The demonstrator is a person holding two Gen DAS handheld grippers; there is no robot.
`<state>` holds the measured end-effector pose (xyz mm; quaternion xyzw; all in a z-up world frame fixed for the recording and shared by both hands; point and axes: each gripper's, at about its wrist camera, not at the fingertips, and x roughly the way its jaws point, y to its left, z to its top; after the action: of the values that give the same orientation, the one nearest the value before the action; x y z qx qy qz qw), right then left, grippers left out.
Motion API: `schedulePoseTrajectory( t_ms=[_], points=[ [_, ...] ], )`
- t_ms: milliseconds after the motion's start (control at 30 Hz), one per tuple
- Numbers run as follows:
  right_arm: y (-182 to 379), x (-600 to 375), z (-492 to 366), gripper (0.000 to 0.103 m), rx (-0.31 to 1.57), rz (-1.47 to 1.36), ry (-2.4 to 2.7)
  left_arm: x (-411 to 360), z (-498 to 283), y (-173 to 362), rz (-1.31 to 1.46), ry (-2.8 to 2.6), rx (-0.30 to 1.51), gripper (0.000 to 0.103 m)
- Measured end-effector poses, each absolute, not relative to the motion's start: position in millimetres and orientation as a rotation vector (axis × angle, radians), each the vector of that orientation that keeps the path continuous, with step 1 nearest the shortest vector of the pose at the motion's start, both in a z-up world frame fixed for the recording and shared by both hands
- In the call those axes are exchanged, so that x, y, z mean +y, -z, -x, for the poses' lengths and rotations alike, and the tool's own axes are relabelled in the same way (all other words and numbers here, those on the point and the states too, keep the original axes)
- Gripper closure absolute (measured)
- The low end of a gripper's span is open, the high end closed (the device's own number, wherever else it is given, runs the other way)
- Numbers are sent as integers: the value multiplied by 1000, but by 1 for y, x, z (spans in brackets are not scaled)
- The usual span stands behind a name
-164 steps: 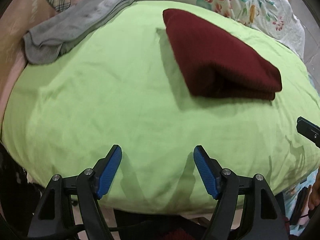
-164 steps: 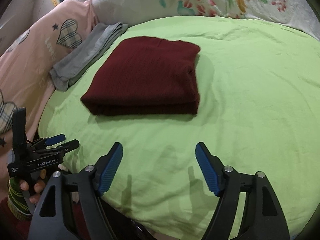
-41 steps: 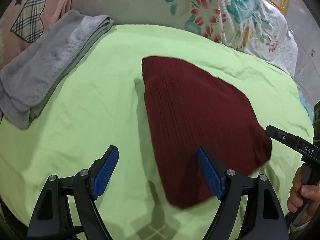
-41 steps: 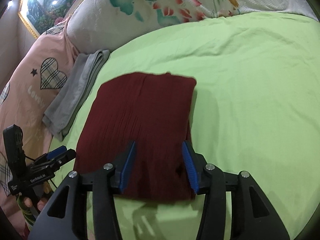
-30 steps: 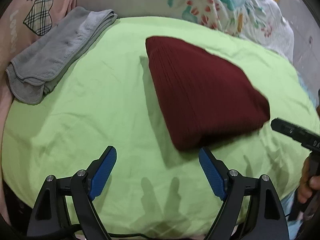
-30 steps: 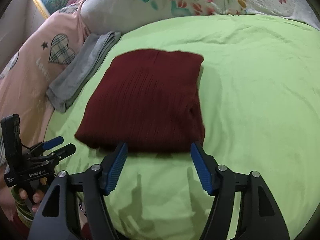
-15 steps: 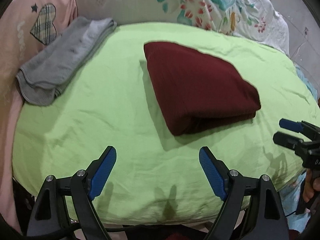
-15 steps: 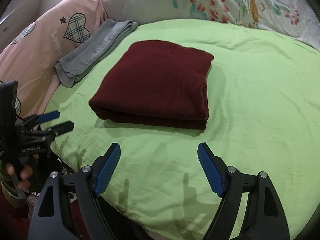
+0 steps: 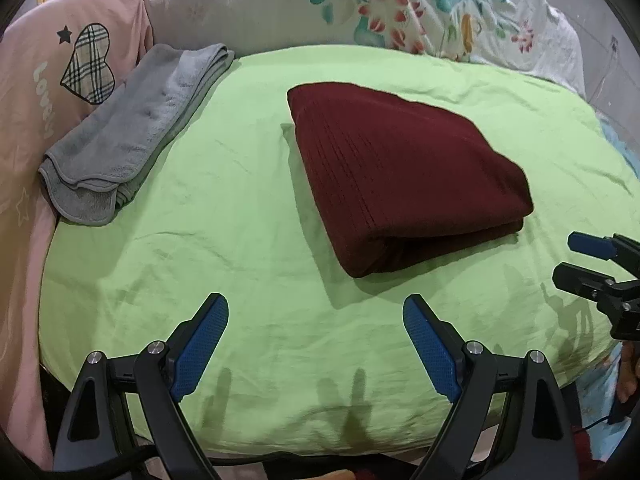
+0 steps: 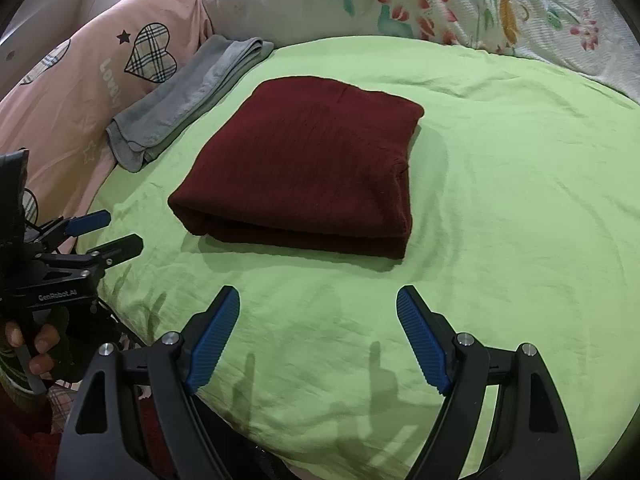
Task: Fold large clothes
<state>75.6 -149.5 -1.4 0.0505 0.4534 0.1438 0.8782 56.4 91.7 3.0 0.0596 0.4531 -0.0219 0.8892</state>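
A dark red knitted garment point(image 9: 400, 172) point(image 10: 312, 168) lies folded into a thick rectangle on the green sheet point(image 9: 240, 240) point(image 10: 500, 200). My left gripper point(image 9: 315, 308) hovers open over bare sheet, short of the garment's near corner, with nothing between its blue pads. My right gripper point(image 10: 318, 296) is open too, a little back from the garment's folded front edge, and holds nothing. Each gripper shows in the other's view: the right gripper point(image 9: 568, 258) at the right edge, the left gripper point(image 10: 120, 229) at the left edge with a hand under it.
A folded grey towel point(image 9: 132, 128) point(image 10: 188, 100) lies at the sheet's back left, against a pink pillow with plaid hearts point(image 9: 32, 80) point(image 10: 80, 92). A floral pillow point(image 9: 400, 8) point(image 10: 440, 0) runs along the back. The bed's near edge drops off under both grippers.
Both grippers have drawn back from the red garment, which now lies flat and folded. The right gripper's jaws, narrow over the cloth before, have spread wide.
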Motion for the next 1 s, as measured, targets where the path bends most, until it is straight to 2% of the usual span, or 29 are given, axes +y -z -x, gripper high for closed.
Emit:
schedulePoseTrajectory(
  t_ms=[1000],
  points=[
    [-17,-149,-96,22,927,-73,-321,75,-75,-35,-155,29,872,13]
  ],
)
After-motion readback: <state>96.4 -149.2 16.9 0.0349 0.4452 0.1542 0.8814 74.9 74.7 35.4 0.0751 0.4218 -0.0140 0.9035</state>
